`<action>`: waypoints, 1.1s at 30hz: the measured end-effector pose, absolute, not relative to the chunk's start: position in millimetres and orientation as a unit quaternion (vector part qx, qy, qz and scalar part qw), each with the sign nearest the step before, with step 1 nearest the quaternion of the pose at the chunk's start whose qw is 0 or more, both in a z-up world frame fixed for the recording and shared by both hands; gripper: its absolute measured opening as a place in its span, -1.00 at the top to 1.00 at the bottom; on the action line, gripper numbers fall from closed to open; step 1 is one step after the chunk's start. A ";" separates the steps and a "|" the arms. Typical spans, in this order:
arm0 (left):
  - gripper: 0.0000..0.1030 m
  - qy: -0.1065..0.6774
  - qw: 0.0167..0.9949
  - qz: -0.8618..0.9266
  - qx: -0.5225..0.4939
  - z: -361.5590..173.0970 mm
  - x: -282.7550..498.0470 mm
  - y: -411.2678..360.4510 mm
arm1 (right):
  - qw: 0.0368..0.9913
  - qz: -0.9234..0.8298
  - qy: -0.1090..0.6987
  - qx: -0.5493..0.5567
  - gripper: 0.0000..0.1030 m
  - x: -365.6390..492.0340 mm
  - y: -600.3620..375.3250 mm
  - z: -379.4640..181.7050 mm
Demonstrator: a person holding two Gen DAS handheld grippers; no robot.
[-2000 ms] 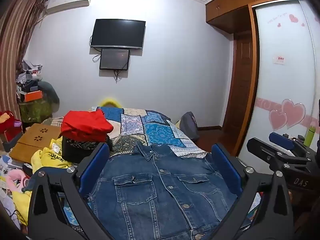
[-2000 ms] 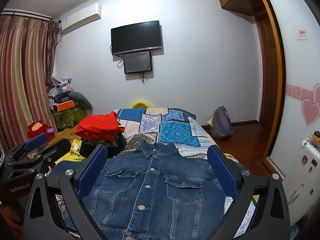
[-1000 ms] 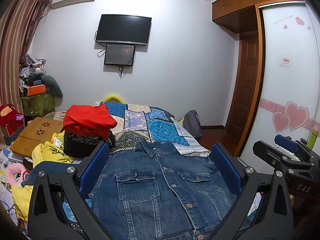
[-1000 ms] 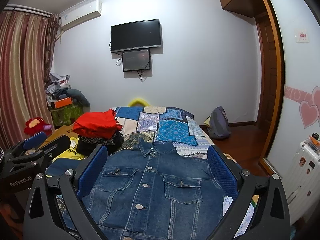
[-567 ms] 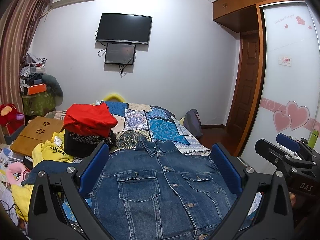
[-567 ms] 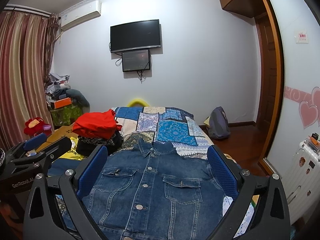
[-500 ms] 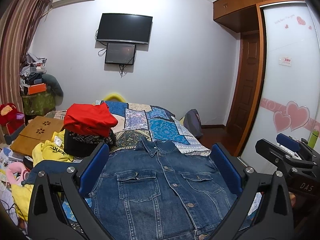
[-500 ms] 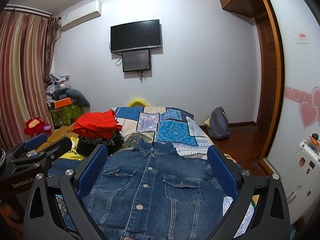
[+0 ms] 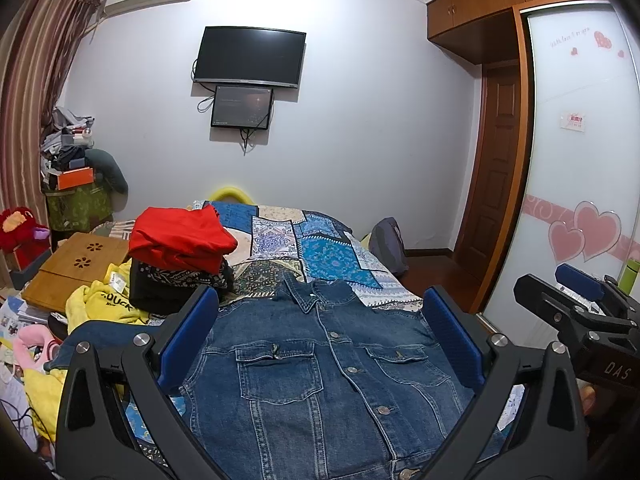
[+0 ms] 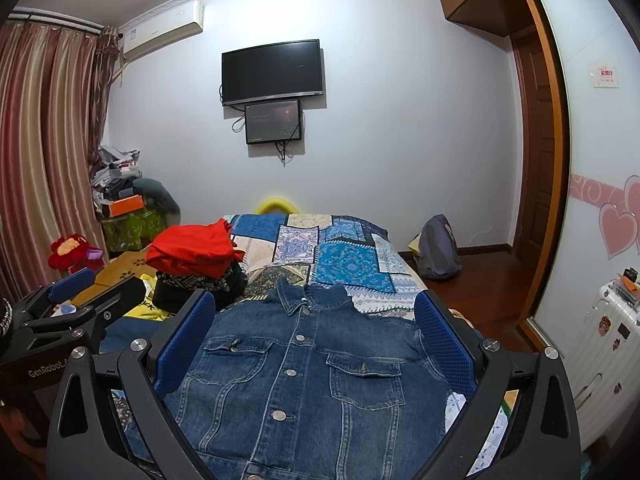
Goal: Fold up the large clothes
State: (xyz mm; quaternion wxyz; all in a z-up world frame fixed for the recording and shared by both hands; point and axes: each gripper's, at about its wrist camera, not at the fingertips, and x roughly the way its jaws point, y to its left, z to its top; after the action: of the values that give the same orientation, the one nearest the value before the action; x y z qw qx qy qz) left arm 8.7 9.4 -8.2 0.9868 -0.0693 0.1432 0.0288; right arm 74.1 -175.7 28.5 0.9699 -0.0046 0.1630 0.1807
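- The left gripper (image 9: 318, 334) and the right gripper (image 10: 312, 338) both hang with jaws spread wide, grasping nothing, above the near end of the bed (image 10: 348, 256).
- One denim jacket (image 9: 320, 376) lies flat, front up and buttoned, below and between each gripper's fingers; its long axis runs along the bed, collar toward the far end.
- At the bed's left edge, one folded red garment (image 9: 180, 236) tops a dark one.
- Two screens hang on the far wall.
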 end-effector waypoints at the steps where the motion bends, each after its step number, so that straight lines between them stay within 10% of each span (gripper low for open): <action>1: -1.00 0.143 0.987 0.029 -0.069 -8.1 8.8 9.2 | 0.970 0.181 0.163 -0.004 -0.93 74.9 -175.9 28.3; 33: -1.00 0.155 0.985 0.055 -0.058 -16.1 25.6 19.3 | 0.965 0.182 0.188 -0.012 -0.93 100.2 -169.3 19.4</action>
State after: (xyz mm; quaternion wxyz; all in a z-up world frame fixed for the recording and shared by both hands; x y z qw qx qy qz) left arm 25.6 19.3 -16.1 0.9847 -0.0580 0.1548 0.0555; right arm 100.2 -169.3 19.4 0.9651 -0.0124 0.1875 0.1821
